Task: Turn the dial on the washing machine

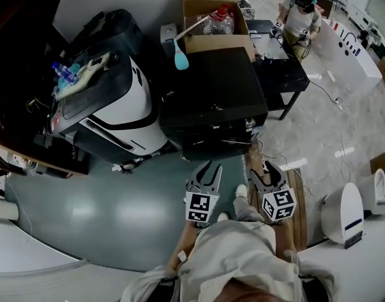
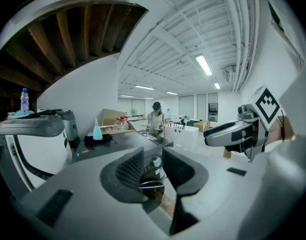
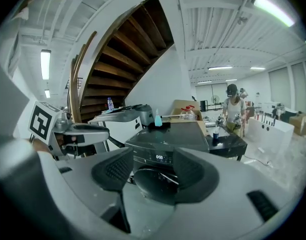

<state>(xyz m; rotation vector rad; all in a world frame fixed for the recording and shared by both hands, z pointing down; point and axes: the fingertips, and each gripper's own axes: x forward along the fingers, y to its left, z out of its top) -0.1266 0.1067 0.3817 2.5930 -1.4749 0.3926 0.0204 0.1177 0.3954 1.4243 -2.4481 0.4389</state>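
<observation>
Nothing turned yet. We stand off from the black washing machine (image 1: 211,93), which sits at twelve o'clock from us, and neither tool touches it. The left gripper (image 2: 152,153) hangs released, jaws apart, and through its gap we spot the silver dial (image 2: 156,162) on the front panel, well apart from the pads. The right gripper (image 3: 153,159) is likewise unclenched, with a narrow gap and nothing in it. By our reckoning the whole job is left: close in, grasp the dial, rotate. Writing? The lit display (image 3: 160,157) reads something like 059 — no brand name can be made out, and the marker cubes (image 1: 200,207) carry only black-and-white squares.
</observation>
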